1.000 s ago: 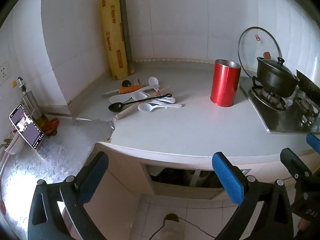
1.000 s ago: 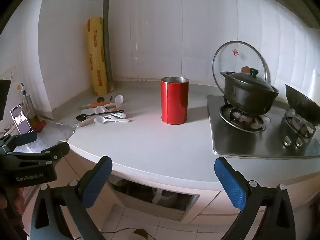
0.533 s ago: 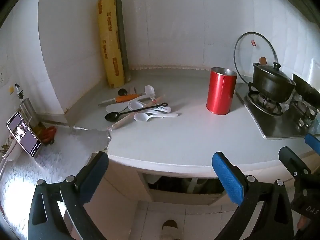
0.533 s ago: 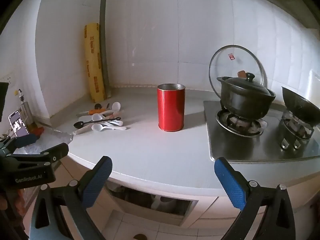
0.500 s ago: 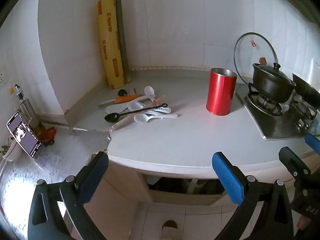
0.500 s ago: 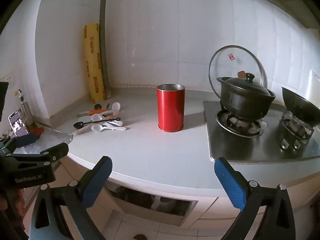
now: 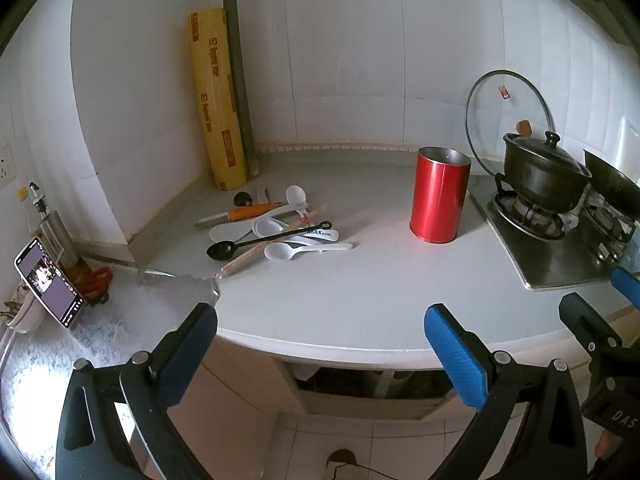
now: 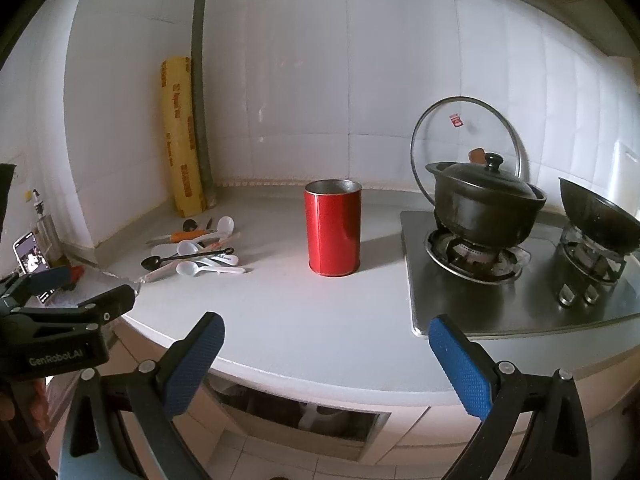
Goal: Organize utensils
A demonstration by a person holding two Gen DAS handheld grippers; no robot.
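Two grippers, both wide apart and empty, near the counter edge: left gripper, right gripper. Far left, yellow roll upright against wall. Utensils heaped just right of it. Red can mid-counter, well apart. Far right, black pot on stove.

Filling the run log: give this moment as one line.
left tool open, empty | right tool open, empty | utensils loose on counter | red canister upright, apart
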